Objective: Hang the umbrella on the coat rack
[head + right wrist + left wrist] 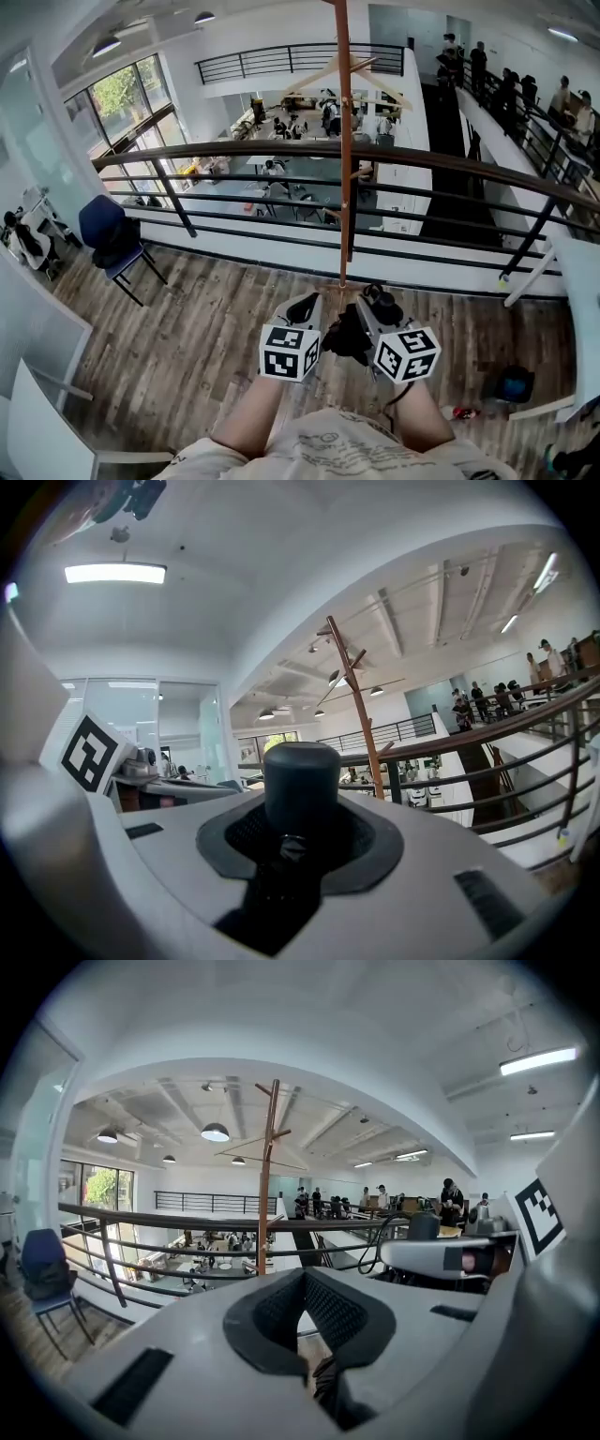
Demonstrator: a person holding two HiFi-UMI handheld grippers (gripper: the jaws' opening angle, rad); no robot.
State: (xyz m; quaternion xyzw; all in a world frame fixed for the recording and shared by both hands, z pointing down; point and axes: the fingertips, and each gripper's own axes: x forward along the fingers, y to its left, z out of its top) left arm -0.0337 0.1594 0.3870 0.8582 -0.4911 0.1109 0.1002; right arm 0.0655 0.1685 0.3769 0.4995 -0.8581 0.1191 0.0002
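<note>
Wood-plank mezzanine floor [206,319] lies below. Right gripper [300,844] jaws are clamped on the black umbrella [300,778], whose rounded end stands up between the pads. Left gripper [302,1326] jaws are closed together, just beside the umbrella. Ahead, the brown coat rack [344,141] stands against the dark railing [281,150].

coat rack [344,141] ahead, railing [234,150] just beyond
</note>
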